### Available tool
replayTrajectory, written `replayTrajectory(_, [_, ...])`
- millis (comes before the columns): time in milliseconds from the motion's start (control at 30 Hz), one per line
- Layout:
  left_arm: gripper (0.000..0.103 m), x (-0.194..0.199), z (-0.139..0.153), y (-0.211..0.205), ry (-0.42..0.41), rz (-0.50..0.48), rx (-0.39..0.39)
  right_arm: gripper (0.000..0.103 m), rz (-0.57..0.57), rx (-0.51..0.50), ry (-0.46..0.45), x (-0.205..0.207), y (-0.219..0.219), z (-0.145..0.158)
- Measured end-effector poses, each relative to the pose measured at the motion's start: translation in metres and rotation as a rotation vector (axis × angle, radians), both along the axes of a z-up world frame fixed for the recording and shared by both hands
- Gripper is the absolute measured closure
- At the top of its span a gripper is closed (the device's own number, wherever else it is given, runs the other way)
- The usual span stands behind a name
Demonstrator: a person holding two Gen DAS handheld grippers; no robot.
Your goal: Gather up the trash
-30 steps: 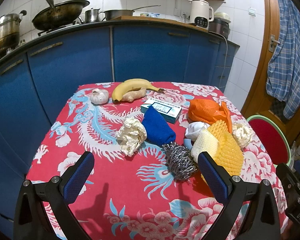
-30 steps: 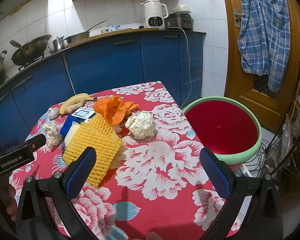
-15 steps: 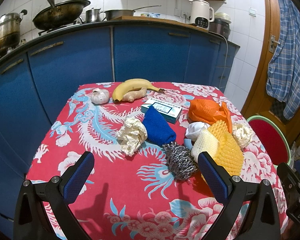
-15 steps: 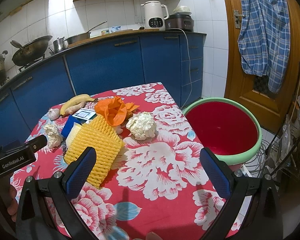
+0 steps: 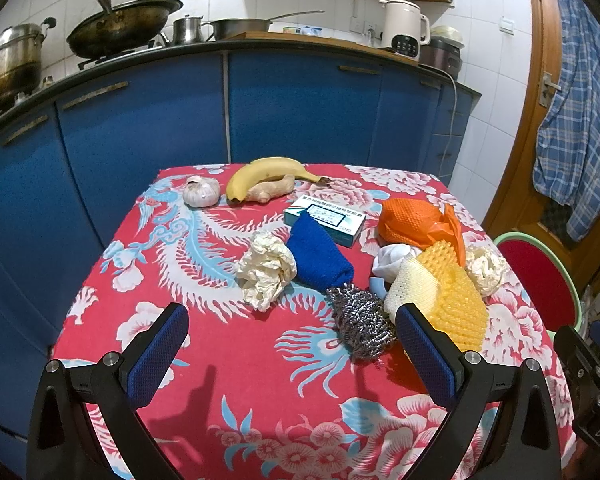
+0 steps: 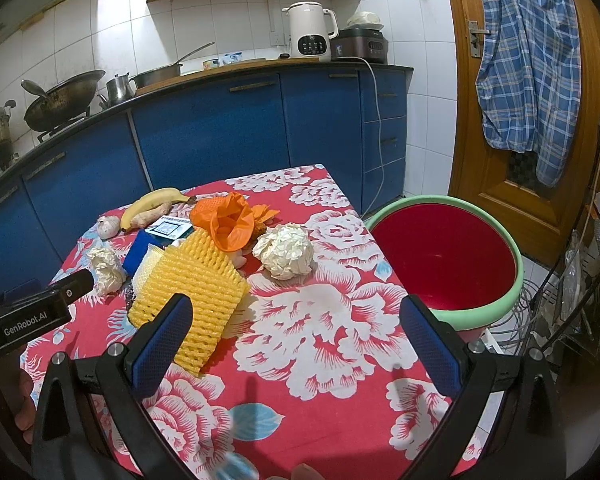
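On the red floral tablecloth (image 5: 228,360) lie two crumpled paper balls: one (image 5: 265,270) mid-table and one (image 6: 285,251) near the right edge. Beside them sit a yellow foam fruit net (image 6: 190,284), an orange foam net (image 6: 228,222), a steel scourer (image 5: 360,326) and a blue cloth (image 5: 316,256). A red basin with a green rim (image 6: 444,256) stands just off the table's right side. My left gripper (image 5: 292,354) is open above the near table edge, nothing between its fingers. My right gripper (image 6: 296,344) is open too, short of the right paper ball.
At the far end of the table lie a banana (image 5: 268,172), a ginger root (image 5: 272,192), a garlic bulb (image 5: 201,192) and a small medicine box (image 5: 326,220). Blue cabinets (image 5: 300,112) run behind, with pots and a kettle on the counter. A wooden door (image 6: 500,120) stands right.
Almost nothing: the right wrist view has shifted very slightly, the objects sliding a little to the right. Both grippers stay open and nothing on the table moved.
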State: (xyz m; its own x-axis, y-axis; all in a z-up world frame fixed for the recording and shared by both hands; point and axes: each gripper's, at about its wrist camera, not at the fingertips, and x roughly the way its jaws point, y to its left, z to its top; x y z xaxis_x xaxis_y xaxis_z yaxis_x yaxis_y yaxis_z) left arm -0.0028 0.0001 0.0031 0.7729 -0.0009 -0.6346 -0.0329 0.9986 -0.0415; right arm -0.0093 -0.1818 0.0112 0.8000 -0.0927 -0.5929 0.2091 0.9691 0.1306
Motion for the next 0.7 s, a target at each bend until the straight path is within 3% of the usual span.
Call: replayTrajectory(700, [0.001, -0.0002, -0.0013, 0.0036, 0.003, 0.003, -0.004, 0.002, 0.000, 0.000, 0.001, 0.0003, 0.0001, -0.0006])
